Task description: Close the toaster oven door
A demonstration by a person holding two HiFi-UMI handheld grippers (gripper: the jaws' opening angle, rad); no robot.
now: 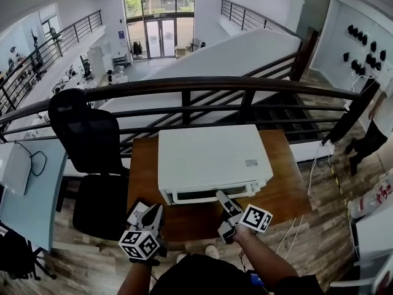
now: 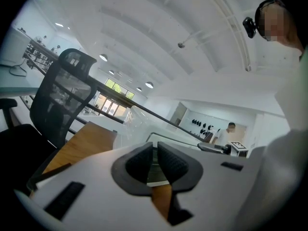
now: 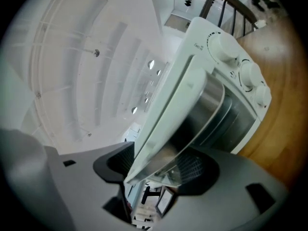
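Observation:
A white toaster oven (image 1: 212,155) stands on a small wooden table (image 1: 285,189). Its glass door (image 1: 209,194) faces me and hangs partly open, tilted out from the top. My right gripper (image 1: 222,198) is at the door's right front. In the right gripper view the door's upper edge (image 3: 178,105) runs between the jaws of the right gripper (image 3: 159,165). They stand wide apart and the pads do not press on it. The oven's knobs (image 3: 250,76) show beside the door. My left gripper (image 1: 153,212) hovers off the table's front left corner, and in its own view the left gripper (image 2: 155,158) is shut on nothing.
A black office chair (image 1: 92,146) stands close to the table's left side. A dark railing (image 1: 184,88) runs right behind the table. A pale blue desk (image 1: 24,189) sits at far left. Cables (image 1: 295,232) trail on the floor at right, where a person (image 1: 371,134) stands.

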